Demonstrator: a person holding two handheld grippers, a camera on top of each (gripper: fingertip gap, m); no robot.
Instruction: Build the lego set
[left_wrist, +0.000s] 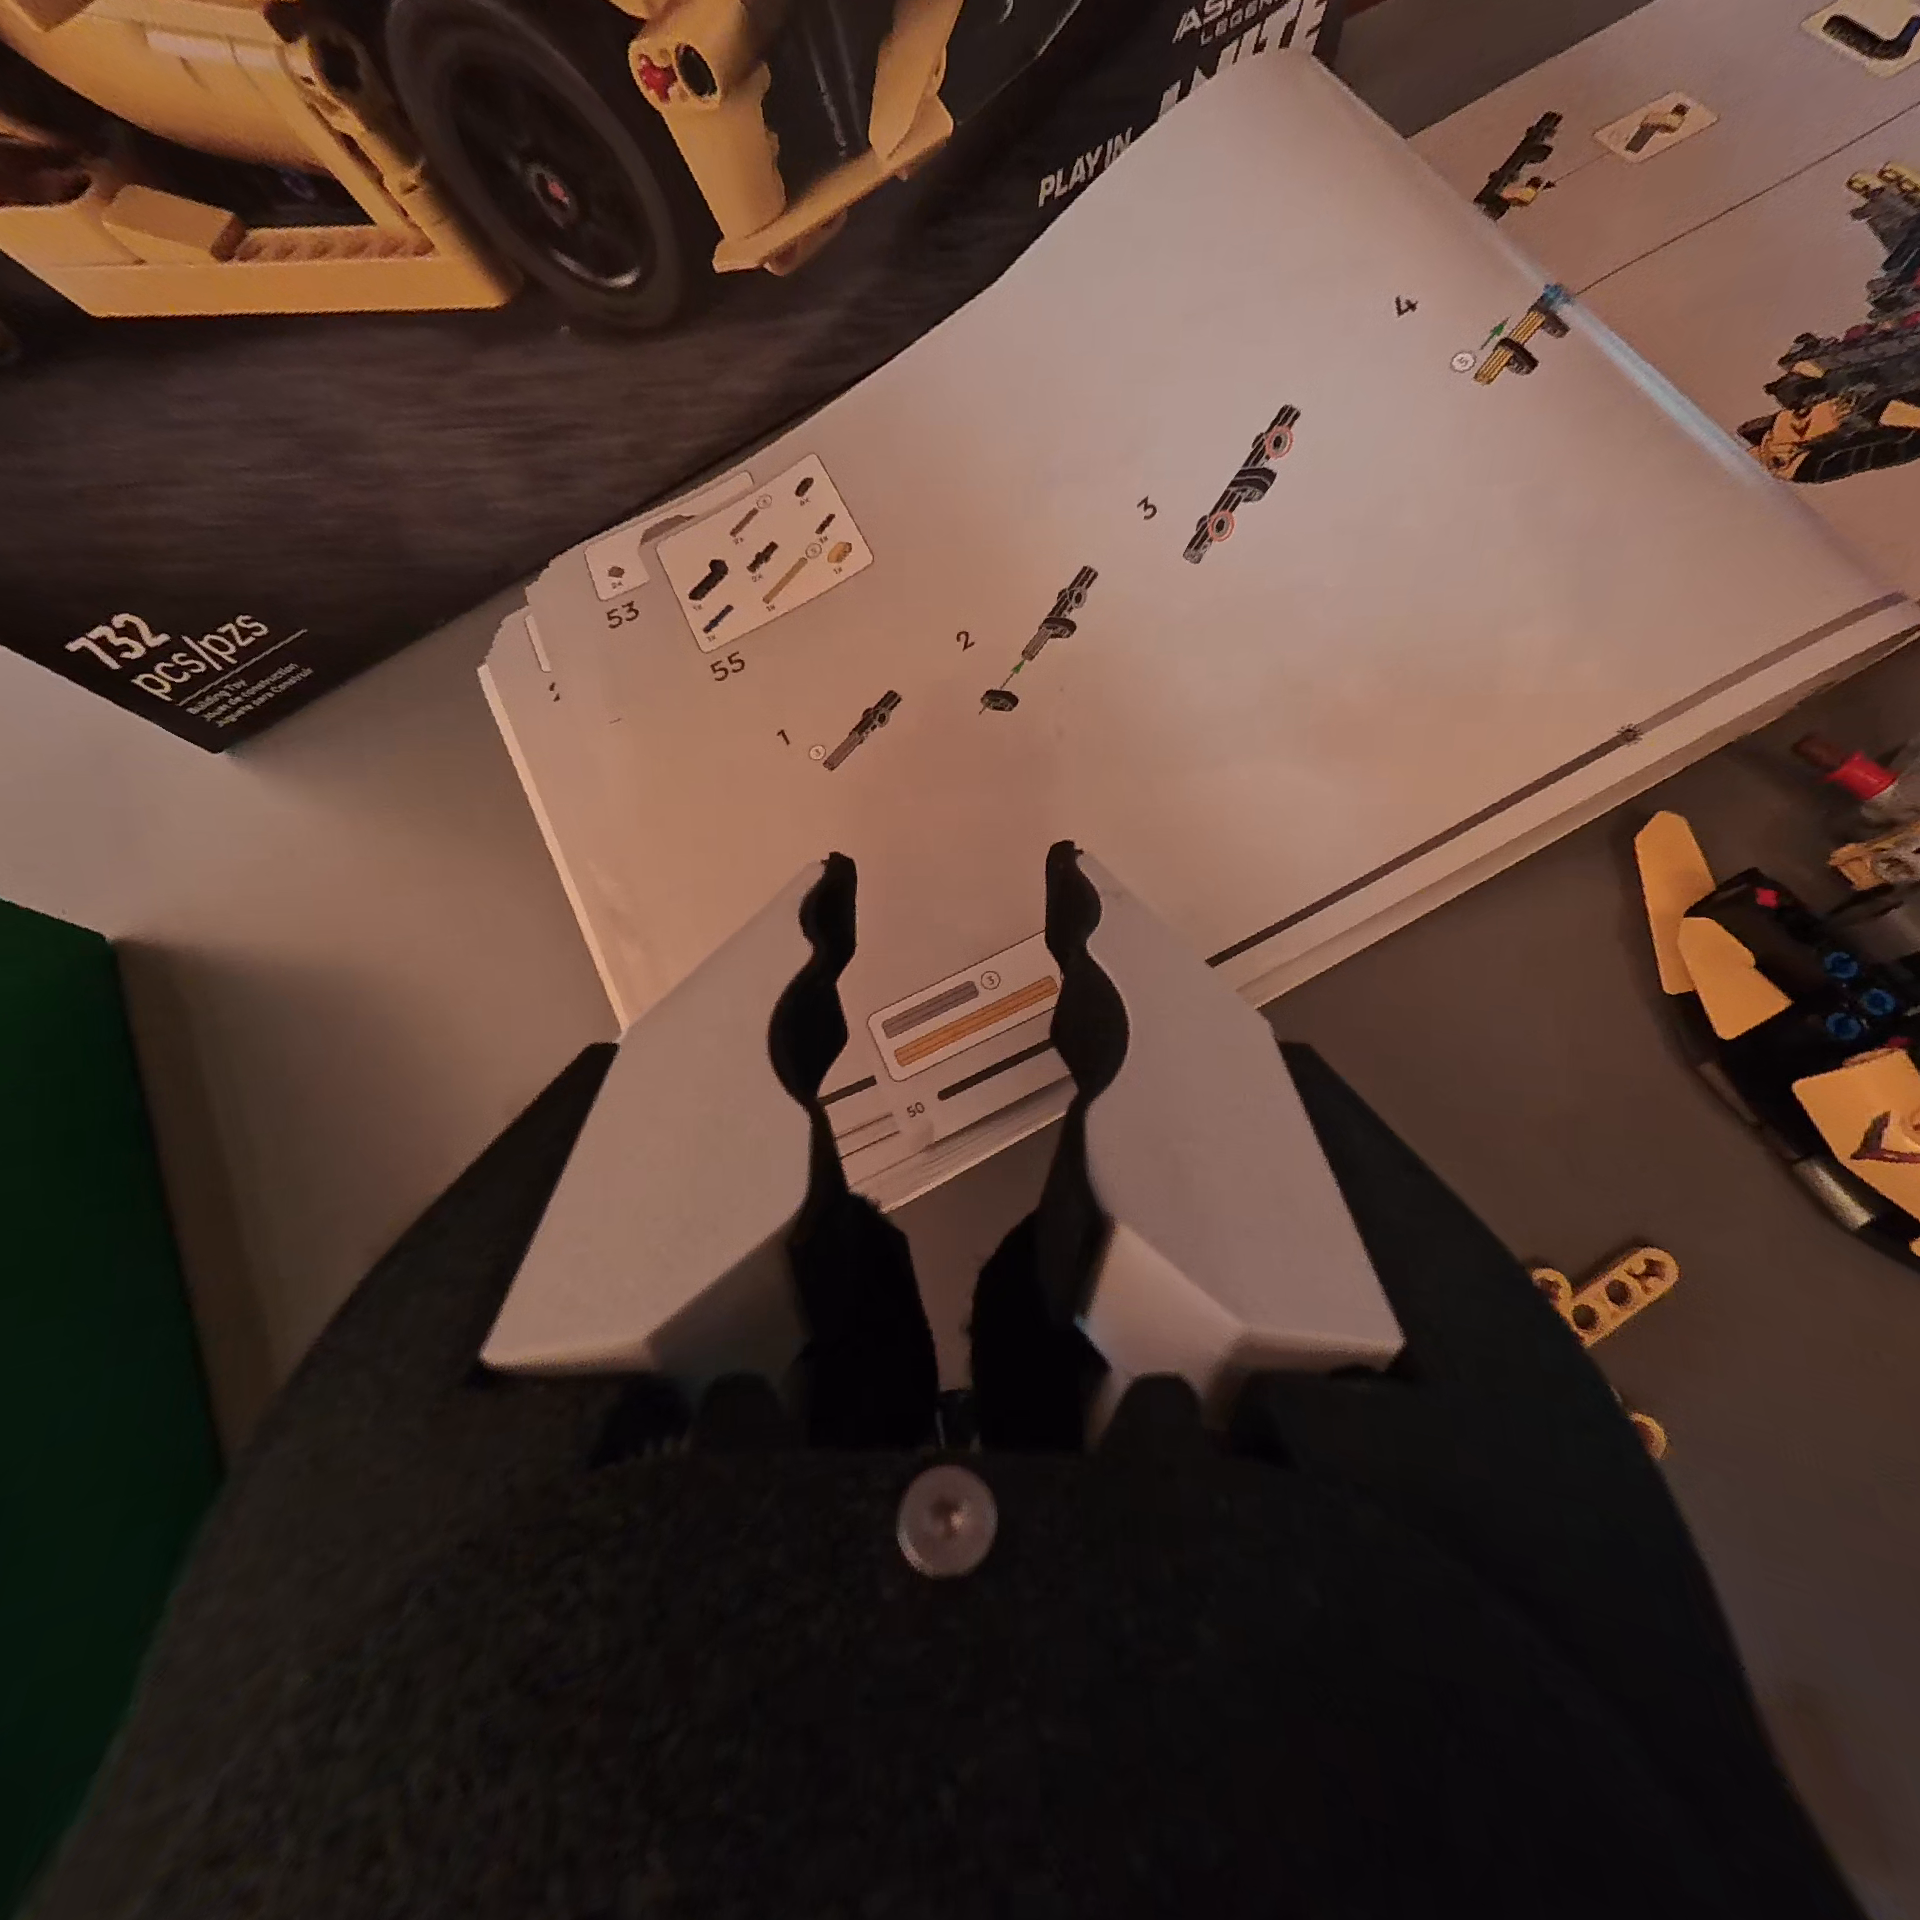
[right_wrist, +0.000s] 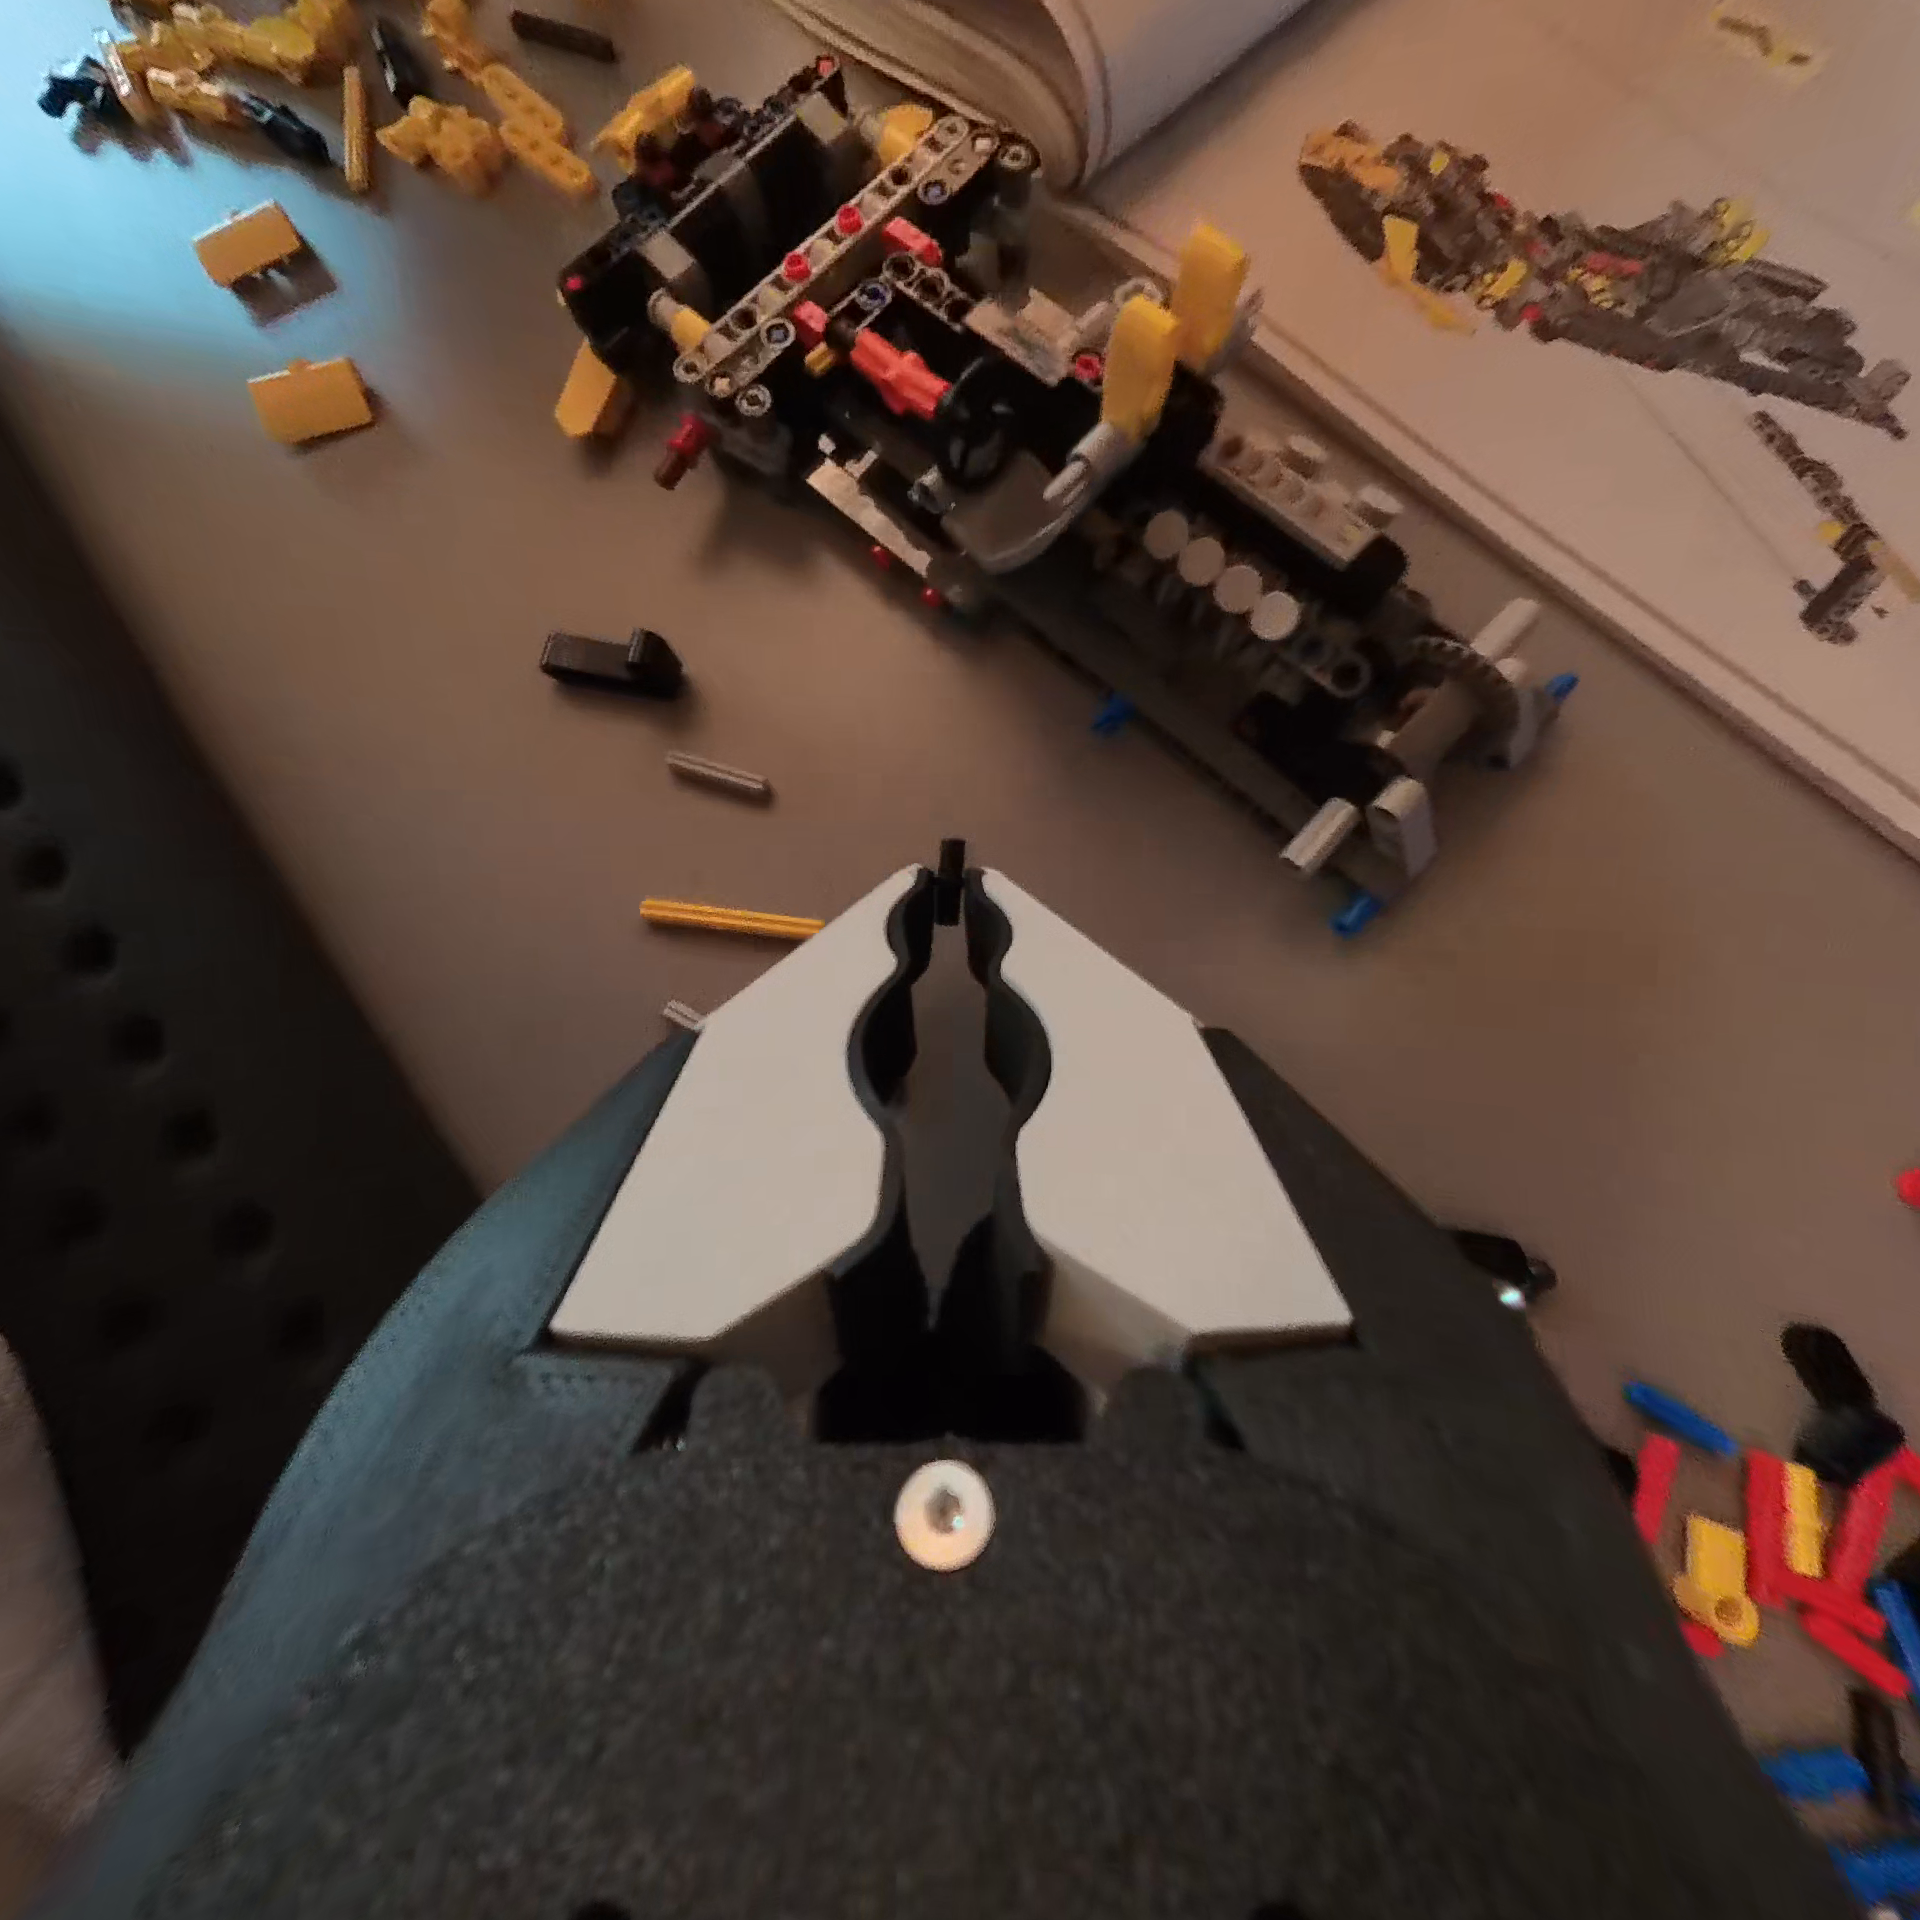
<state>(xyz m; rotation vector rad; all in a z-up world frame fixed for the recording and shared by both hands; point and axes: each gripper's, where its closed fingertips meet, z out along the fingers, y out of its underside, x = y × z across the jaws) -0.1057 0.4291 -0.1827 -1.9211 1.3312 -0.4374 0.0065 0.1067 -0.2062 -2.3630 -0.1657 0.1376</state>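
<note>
My left gripper (left_wrist: 951, 868) is open and empty, held above the open instruction booklet (left_wrist: 1195, 582). My right gripper (right_wrist: 945, 883) is shut on a small black pin (right_wrist: 950, 881) that sticks out past its tips, held above the grey table. The part-built black, grey and yellow car chassis (right_wrist: 1039, 457) lies ahead of the right gripper. Part of it also shows at the right edge of the left wrist view (left_wrist: 1808, 1039). A black angled piece (right_wrist: 611, 661), a short grey axle (right_wrist: 717, 777) and a yellow axle (right_wrist: 727, 918) lie loose between the right gripper and the chassis.
The set's box (left_wrist: 312, 343) lies beyond the booklet. A pile of yellow pieces (right_wrist: 343, 94) is at far left, red, blue and yellow pieces (right_wrist: 1787, 1538) at right. A yellow beam (left_wrist: 1610, 1288) lies right of the left gripper. A dark perforated panel (right_wrist: 156, 1039) borders the table's left. From my right tips it is roughly 5 cm to the yellow axle (right_wrist: 727, 918); from my left, 35 cm.
</note>
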